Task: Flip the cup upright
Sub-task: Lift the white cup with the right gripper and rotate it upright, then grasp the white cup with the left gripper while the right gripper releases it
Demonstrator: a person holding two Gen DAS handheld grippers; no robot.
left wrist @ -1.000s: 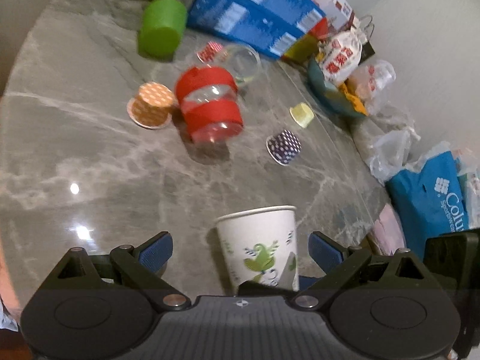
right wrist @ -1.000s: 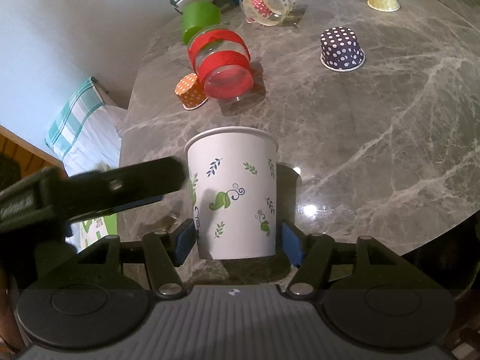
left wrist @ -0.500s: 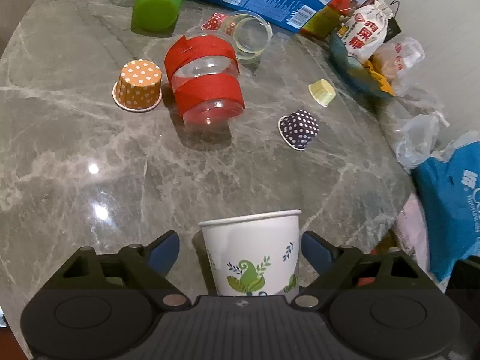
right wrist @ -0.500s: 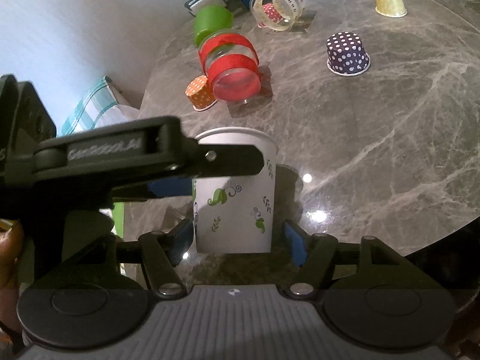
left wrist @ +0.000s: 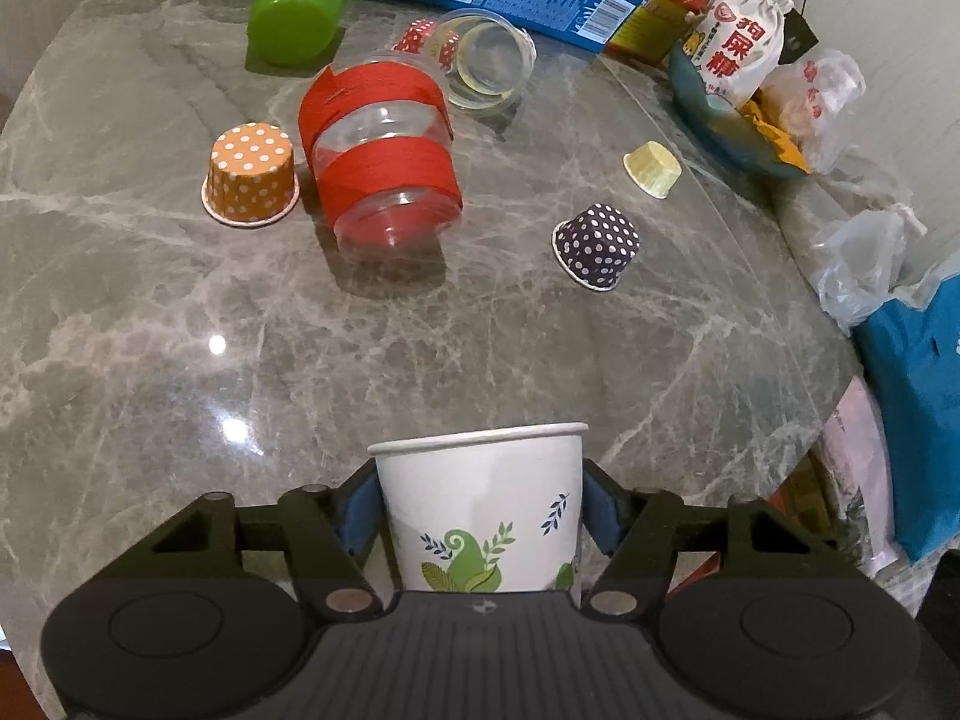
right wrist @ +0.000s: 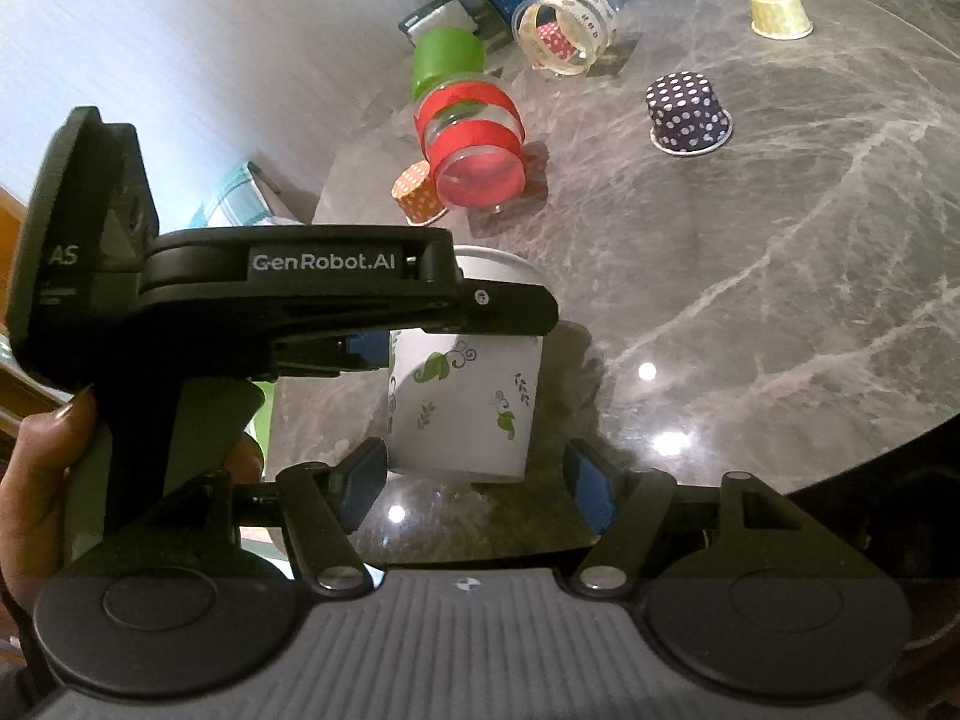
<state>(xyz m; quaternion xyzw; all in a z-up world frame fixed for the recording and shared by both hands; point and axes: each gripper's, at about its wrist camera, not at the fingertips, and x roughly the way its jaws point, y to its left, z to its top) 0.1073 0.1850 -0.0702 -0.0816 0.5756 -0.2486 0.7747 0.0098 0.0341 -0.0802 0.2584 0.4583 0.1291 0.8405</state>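
The left gripper's (left wrist: pixel 480 510) blue fingers (left wrist: pixel 359 510) are pressed against both sides of the white paper cup (left wrist: pixel 480 510) with green leaf prints, clamping it just under its rim; the cup stands mouth up on the grey marble desk (left wrist: pixel 180 360), near its edge. The right gripper's (right wrist: pixel 474 483) fingers (right wrist: pixel 591 489) are spread wider than the cup's base, the left pad just beside the wall, the right pad apart from it. Ahead of the fingers I count four small dotted or plain baking cups: orange (left wrist: pixel 251 180), navy (left wrist: pixel 597 246), yellow (left wrist: pixel 653 168) and red (left wrist: pixel 420 36). There is one red-banded clear jar (left wrist: pixel 378 156) lying on its side, one clear container (left wrist: pixel 486 66) and one green cup (left wrist: pixel 297 3).
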